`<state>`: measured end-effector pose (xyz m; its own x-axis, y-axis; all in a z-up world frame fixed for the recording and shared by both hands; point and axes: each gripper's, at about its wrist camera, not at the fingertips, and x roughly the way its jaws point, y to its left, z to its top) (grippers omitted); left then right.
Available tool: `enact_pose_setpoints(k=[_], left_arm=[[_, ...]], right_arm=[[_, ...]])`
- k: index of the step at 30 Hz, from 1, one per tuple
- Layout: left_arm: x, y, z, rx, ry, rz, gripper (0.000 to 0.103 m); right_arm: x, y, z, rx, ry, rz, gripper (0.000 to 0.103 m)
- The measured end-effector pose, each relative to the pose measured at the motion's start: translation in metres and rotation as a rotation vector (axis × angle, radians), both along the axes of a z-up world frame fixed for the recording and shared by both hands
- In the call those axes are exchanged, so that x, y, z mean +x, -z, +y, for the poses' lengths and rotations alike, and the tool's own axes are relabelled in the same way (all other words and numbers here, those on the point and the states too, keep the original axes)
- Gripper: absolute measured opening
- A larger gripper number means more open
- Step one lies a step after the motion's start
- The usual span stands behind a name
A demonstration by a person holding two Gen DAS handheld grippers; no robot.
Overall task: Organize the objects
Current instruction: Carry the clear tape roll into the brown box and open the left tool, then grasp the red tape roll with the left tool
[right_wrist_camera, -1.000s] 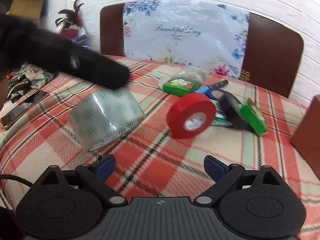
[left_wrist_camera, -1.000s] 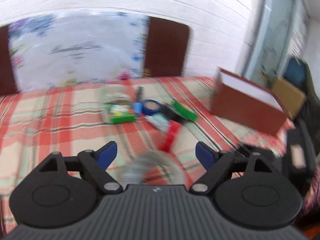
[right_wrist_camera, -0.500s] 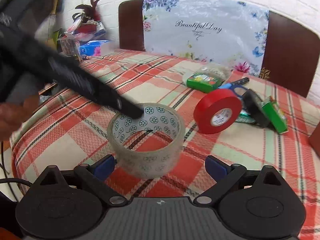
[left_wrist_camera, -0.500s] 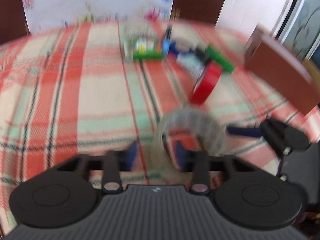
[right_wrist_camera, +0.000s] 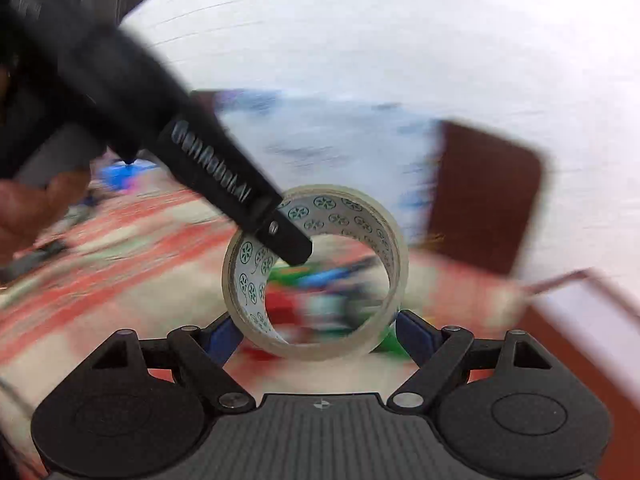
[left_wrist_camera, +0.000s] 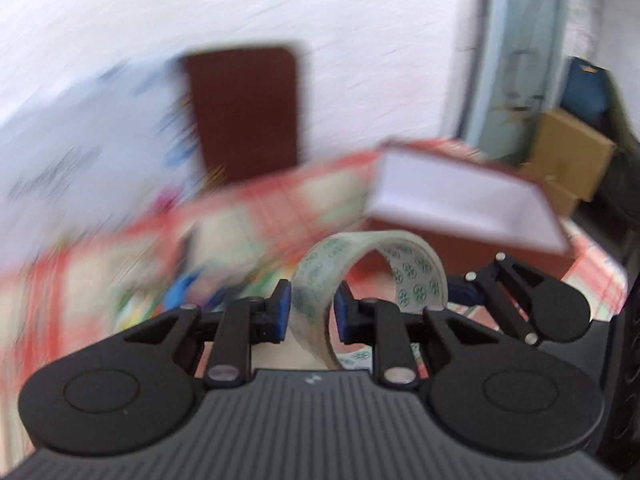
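Clear tape roll [left_wrist_camera: 372, 264] pinched by left hand-held gripper [left_wrist_camera: 310, 314]; right hand-held gripper [right_wrist_camera: 316, 332] closing around it.

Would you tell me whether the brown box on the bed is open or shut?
Open. The brown box shows its pale inside from above in the left wrist view, with no lid over it. The picture is too blurred to tell whether anything lies inside.

Upright clear tape roll [left_wrist_camera: 372, 276], airborne
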<state>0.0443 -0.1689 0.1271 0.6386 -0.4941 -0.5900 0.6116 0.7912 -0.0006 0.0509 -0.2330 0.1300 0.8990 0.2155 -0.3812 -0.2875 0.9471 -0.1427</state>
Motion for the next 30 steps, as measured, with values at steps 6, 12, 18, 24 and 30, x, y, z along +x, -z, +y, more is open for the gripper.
enact_pose_setpoints(k=[6,12,18,24,30], left_arm=[[0.031,-0.002,-0.121,-0.047,0.148,-0.038,0.026],[0.056,0.032,-0.175,-0.017,0.147,0.041,0.032],[0.039,0.025,-0.141,-0.027,0.125,0.016,0.04],[0.02,0.002,-0.006,-0.061,-0.072,-0.068,0.05],[0.023,0.047,0.107,0.063,-0.343,0.099,0.05]], right_arm=[[0.011,-0.012,-0.115,-0.011,0.278,-0.034,0.081],[0.041,0.001,-0.192,0.054,0.37,0.053,0.081],[0.032,0.01,-0.198,0.09,0.404,0.022,0.082],[-0.005,-0.007,-0.16,0.167,0.292,-0.115,0.082],[0.011,0.024,-0.071,0.196,0.045,0.035,0.08]])
